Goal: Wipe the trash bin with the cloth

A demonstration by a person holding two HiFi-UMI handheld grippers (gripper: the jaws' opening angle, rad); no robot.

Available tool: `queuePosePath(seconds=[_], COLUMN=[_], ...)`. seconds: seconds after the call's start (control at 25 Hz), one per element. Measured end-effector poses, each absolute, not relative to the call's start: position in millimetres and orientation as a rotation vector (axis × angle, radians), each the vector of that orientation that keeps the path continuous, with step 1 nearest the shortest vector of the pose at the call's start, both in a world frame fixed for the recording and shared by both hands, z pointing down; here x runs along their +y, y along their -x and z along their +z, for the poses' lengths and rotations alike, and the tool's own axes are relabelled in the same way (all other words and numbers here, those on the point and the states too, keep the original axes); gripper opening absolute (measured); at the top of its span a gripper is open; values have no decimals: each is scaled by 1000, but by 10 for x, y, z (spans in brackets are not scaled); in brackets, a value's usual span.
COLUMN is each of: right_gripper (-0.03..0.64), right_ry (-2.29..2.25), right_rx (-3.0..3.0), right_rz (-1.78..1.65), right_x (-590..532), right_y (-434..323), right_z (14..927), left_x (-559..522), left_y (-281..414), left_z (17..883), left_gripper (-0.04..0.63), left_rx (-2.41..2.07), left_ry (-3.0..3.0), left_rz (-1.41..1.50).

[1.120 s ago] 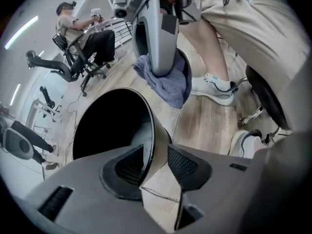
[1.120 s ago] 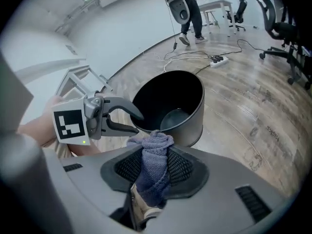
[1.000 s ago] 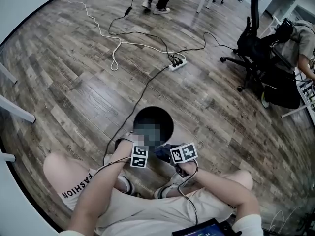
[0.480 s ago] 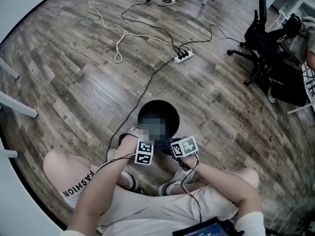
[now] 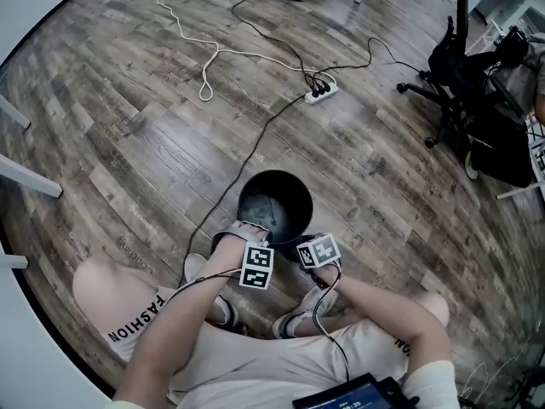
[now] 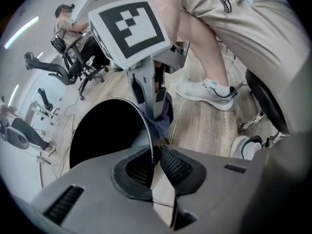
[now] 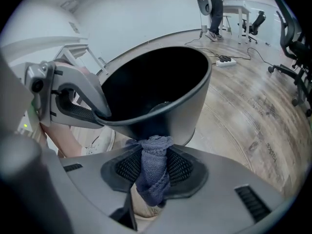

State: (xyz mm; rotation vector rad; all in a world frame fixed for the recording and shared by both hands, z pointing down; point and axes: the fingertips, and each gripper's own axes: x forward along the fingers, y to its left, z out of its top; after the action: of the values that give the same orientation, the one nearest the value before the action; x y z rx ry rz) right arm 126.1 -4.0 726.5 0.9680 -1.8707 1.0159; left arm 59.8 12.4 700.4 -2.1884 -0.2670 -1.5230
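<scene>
A black round trash bin [image 5: 275, 207] stands on the wood floor in front of the seated person. My left gripper [image 5: 247, 233] is at the bin's near left rim. In the left gripper view the jaws [image 6: 155, 160] have just been closing and are shut on the thin rim of the bin [image 6: 105, 135]. My right gripper [image 5: 306, 244] is at the bin's near right side. In the right gripper view it is shut on a bunched blue cloth [image 7: 155, 167], which presses against the outer wall of the bin [image 7: 165, 101] below the rim.
A white power strip [image 5: 320, 92] with black and white cables trailing from it lies beyond the bin. Black office chairs [image 5: 464, 75] stand at the right. The person's knees and white shoes [image 6: 207, 91] are close behind both grippers.
The left gripper has settled on the bin's rim. The right gripper has sunk with the cloth down the bin's near side, and the cloth is now hidden in the head view.
</scene>
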Motion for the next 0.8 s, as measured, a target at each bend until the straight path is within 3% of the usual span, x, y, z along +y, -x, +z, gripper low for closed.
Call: queuePosePath(seconds=[0.8], right_gripper=[126], right_ry=[-1068], right_rx=[-1853], right_rz=[935], right_x=[-86], right_y=[-1343], right_z=[8985], left_x=[87], left_y=[-673], left_z=[7002], left_gripper=[55], left_rx=[-206], left_ry=[2217], left_rz=[-1509])
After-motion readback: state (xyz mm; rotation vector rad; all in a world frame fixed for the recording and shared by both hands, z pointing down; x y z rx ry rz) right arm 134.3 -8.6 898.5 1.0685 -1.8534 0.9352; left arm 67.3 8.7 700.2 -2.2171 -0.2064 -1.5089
